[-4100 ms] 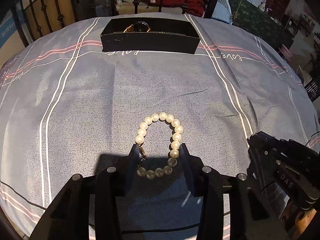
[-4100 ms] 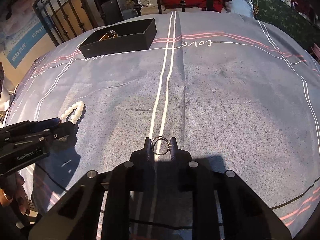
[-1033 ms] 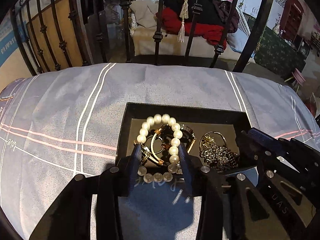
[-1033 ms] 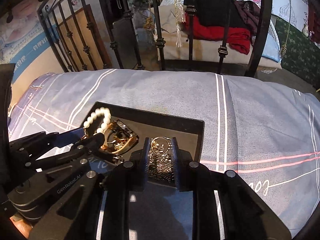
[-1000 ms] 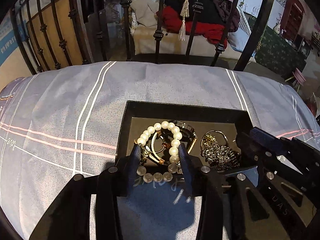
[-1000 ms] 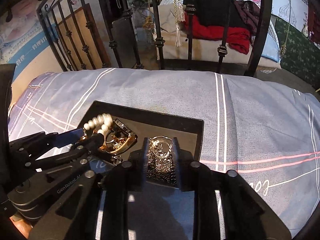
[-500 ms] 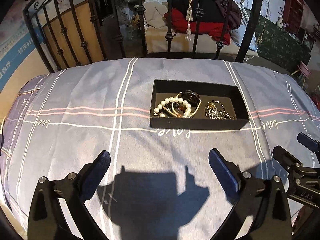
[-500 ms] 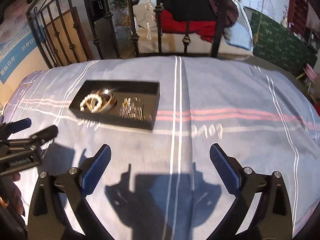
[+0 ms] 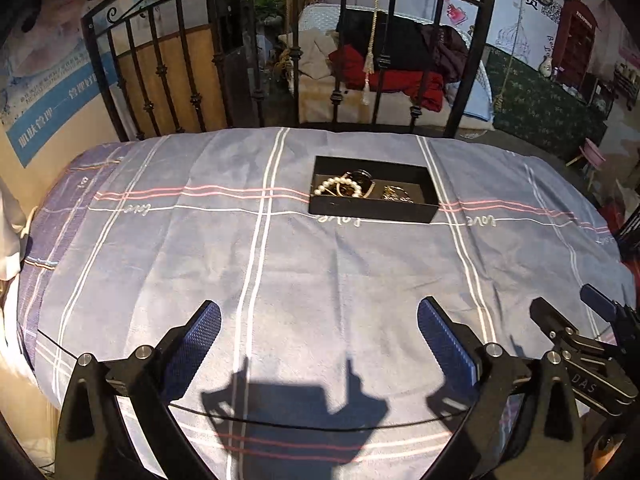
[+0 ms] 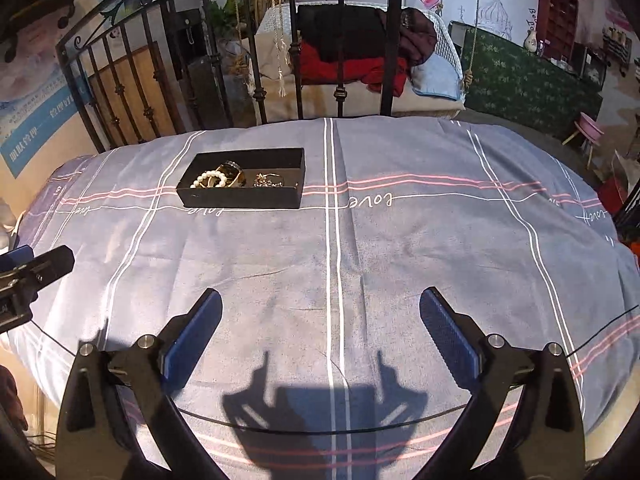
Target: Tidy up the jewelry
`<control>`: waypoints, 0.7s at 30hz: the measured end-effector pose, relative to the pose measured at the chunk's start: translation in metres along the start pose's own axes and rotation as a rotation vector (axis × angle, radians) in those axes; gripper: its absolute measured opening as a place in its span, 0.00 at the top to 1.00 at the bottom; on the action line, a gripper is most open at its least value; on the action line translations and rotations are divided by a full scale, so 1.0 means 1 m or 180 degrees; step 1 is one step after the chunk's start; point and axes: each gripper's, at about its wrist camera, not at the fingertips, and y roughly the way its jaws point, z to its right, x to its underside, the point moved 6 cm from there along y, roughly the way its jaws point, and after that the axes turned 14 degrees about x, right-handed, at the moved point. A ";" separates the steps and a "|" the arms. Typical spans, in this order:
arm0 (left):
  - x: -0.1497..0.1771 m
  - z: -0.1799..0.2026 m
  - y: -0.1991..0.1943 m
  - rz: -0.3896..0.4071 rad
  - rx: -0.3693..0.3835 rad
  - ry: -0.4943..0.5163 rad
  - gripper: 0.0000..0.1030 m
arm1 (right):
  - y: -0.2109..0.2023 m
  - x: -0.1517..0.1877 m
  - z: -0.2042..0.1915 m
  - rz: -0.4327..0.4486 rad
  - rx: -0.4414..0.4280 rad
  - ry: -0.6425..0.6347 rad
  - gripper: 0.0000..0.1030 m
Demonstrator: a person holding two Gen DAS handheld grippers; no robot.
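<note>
Left gripper (image 9: 319, 320) spread wide at the bottom of the left wrist view, blue-padded fingers (image 9: 192, 344) far apart, nothing between them — only grey-blue striped bedspread (image 9: 280, 280) and a hard shadow below. Right gripper (image 10: 320, 316) likewise splayed at the bottom of the right wrist view, pads (image 10: 448, 332) well apart and empty, hovering over the cloth.

Black rectangular tray (image 9: 372, 212) resting on the bedspread, above centre in the left wrist view, well apart from both grippers; in the right wrist view, at upper left (image 10: 240, 196). Pearl bracelet (image 9: 332, 185) lying inside at the tray's left end, touching or overlapping a gold-and-black bangle or watch (image 9: 360, 182) — exact piece hard to tell at this size. Tangle of dark metallic jewellery (image 9: 396, 194) in the tray's right half, just beside the bangle; individual pieces too small to separate. Same arrangement from the right wrist: pearls (image 10: 208, 179) at left, gold piece (image 10: 231, 170) beside them, glinting cluster (image 10: 270, 180) toward the middle.

White "love" lettering (image 10: 370, 200) stitched on the cloth just right of the tray. Black iron bed rail (image 9: 256, 80) across the top of the frame, red fabric (image 9: 384, 80) heaped behind it. Tip of the right gripper visible at the lower right edge of the left wrist view; tip of the left gripper at the left edge of the right wrist view.
</note>
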 end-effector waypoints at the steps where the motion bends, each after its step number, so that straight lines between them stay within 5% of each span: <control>1: 0.002 0.000 -0.004 -0.0008 0.0016 -0.0048 0.06 | -0.006 0.000 0.001 0.0037 0.0024 -0.0016 0.05; 9: 0.008 -0.003 -0.034 0.0009 -0.0525 0.0046 0.06 | -0.034 -0.004 0.009 0.0180 0.0081 0.0013 0.05; 21: 0.007 -0.002 -0.039 0.0034 -0.0348 -0.0014 0.06 | -0.055 -0.017 0.007 0.0294 0.0074 0.0046 0.05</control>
